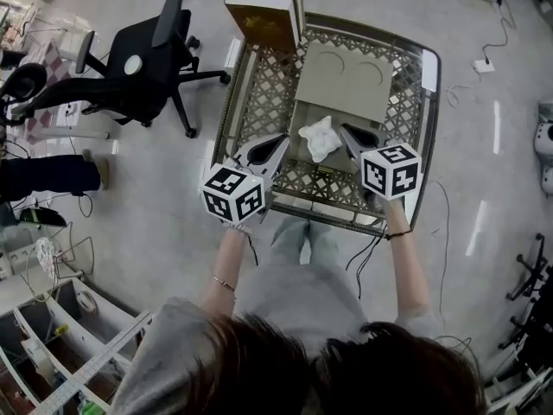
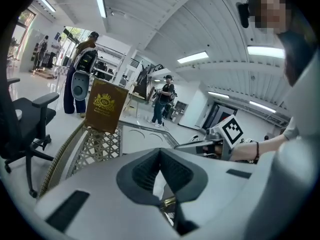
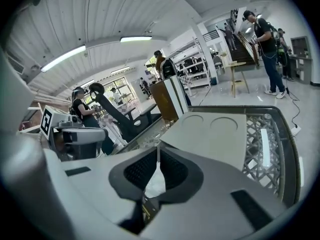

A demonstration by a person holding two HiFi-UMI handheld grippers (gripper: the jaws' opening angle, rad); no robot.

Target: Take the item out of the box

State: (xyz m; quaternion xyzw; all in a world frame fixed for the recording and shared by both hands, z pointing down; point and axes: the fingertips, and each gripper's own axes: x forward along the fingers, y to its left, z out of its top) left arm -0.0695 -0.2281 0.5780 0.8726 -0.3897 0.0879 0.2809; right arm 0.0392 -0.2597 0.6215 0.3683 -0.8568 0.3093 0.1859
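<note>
My left gripper (image 1: 283,139) and right gripper (image 1: 344,130) flank the white crumpled wad (image 1: 319,138), fingers clenched on nothing. It lies on the grey tray (image 1: 341,80). The brown box (image 1: 262,17) stands far left on the worktop (image 1: 259,102), so removal looks nearly done.

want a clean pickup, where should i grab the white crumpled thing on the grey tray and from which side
Pinch a raised fold on top of the white crumpled item, coming down from above. It lies as a soft-looking lump on the flat grey tray, so there is probably no edge to slip under.
</note>
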